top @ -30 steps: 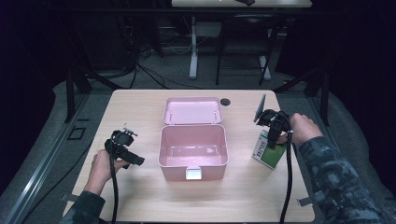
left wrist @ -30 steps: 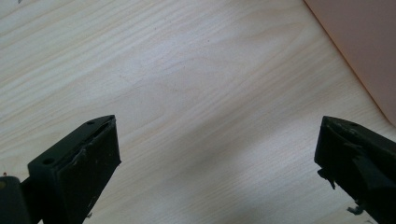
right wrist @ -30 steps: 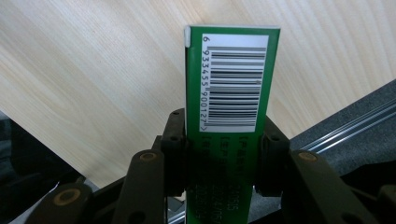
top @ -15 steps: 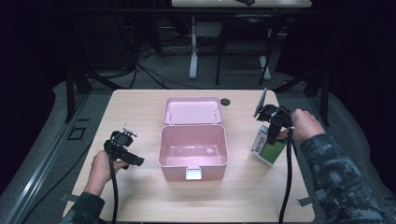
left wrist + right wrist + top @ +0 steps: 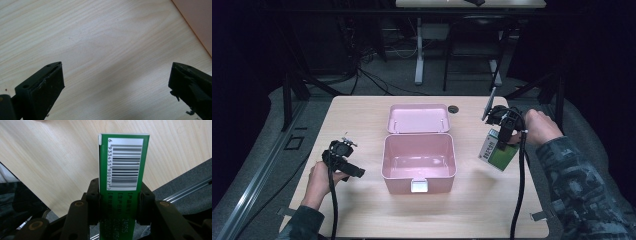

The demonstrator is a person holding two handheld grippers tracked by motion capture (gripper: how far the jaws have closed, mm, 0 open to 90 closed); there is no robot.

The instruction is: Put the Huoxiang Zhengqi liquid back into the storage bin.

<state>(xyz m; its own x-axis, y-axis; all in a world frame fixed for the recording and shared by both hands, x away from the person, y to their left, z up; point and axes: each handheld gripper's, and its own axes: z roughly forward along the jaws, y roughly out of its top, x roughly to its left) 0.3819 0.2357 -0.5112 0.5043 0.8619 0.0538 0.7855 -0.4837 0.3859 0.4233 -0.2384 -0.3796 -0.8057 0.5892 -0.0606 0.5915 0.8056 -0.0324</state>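
green carton (image 5: 123, 170): flat rectangular box, glossy, white barcode panel | place: clamped in right claw (image 5: 504, 135), tilted above pale wood-grain counter (image 5: 362, 110), right of open pink plastic box (image 5: 418, 161) | left claw (image 5: 343, 161): jaws apart, nothing between

Dark lab, cable-strewn floor (image 5: 377, 80), wooden table (image 5: 362, 115)
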